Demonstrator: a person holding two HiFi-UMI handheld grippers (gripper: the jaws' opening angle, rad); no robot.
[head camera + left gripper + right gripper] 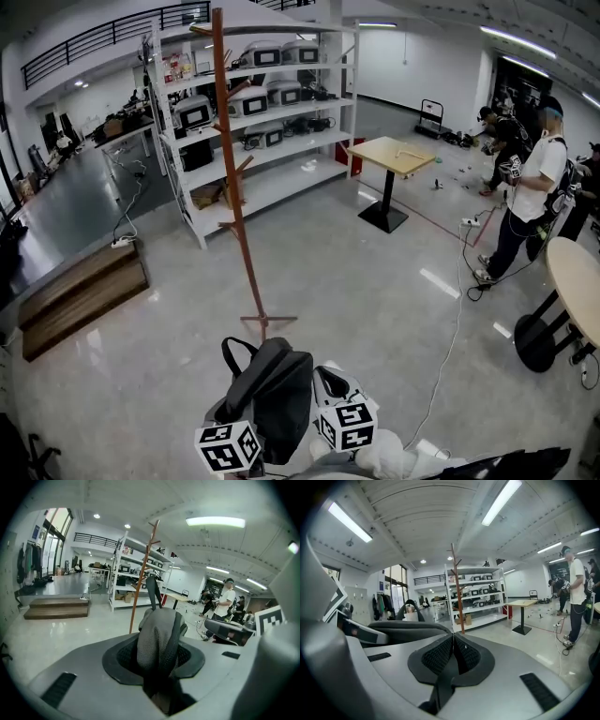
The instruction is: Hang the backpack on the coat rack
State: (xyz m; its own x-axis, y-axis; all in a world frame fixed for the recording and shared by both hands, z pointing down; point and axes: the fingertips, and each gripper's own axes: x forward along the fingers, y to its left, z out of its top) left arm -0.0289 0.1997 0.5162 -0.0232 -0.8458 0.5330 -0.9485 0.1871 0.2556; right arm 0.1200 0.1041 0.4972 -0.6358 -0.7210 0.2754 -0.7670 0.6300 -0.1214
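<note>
in left tongs [158, 654] and right tongs [453, 654], backpack [278, 394] gripped

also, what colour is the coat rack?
The coat rack is reddish-brown, like stained wood; the head view shows it best.

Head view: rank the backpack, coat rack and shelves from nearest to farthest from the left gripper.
1. Backpack, bottom centre, held.
2. Coat rack, standing on the floor ahead.
3. Shelves, behind the rack, at the back.
</note>
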